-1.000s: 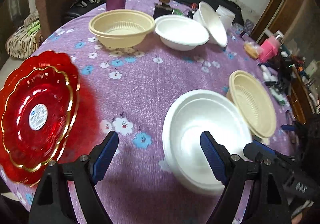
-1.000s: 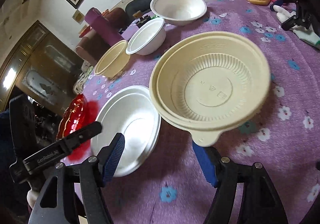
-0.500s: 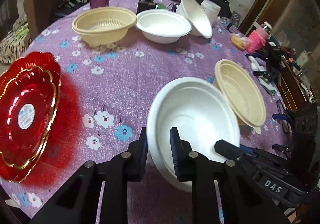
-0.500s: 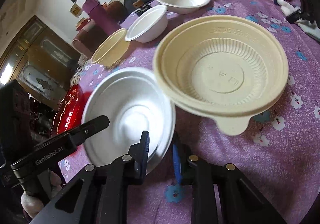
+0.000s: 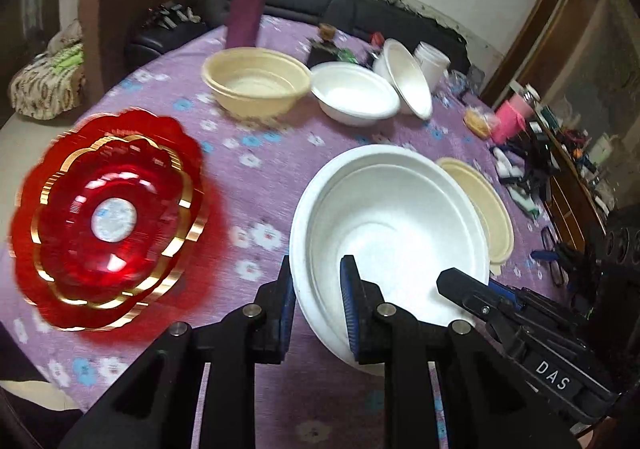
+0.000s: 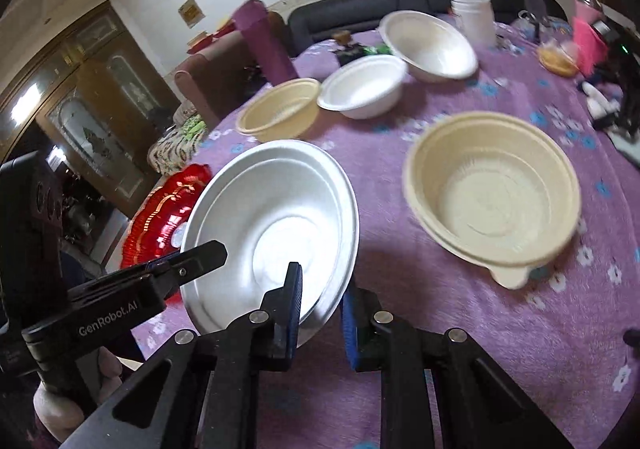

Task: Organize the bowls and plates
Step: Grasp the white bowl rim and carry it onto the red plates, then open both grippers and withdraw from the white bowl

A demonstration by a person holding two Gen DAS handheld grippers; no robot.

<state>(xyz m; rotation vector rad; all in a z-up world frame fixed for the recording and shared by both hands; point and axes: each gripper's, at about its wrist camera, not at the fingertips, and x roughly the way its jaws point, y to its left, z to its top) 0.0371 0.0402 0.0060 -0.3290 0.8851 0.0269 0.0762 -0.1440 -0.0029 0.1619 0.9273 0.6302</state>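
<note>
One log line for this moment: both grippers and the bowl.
left gripper: shut on white bowl rim | right gripper: shut on same bowl | bowl: tilted above table | beige bowl: on table

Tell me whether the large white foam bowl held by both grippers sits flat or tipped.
Tipped. The large white foam bowl has its rim clamped by the left gripper and right gripper, its opening slanting above the purple floral tablecloth.

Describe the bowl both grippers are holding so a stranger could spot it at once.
Start at the round table with the purple flowered cloth. At its near edge, between the red scalloped plate and a cream bowl, is the white bowl. Unlike the two white bowls at the far side, it is tilted, its rim pinched by the left gripper and right gripper.
</note>
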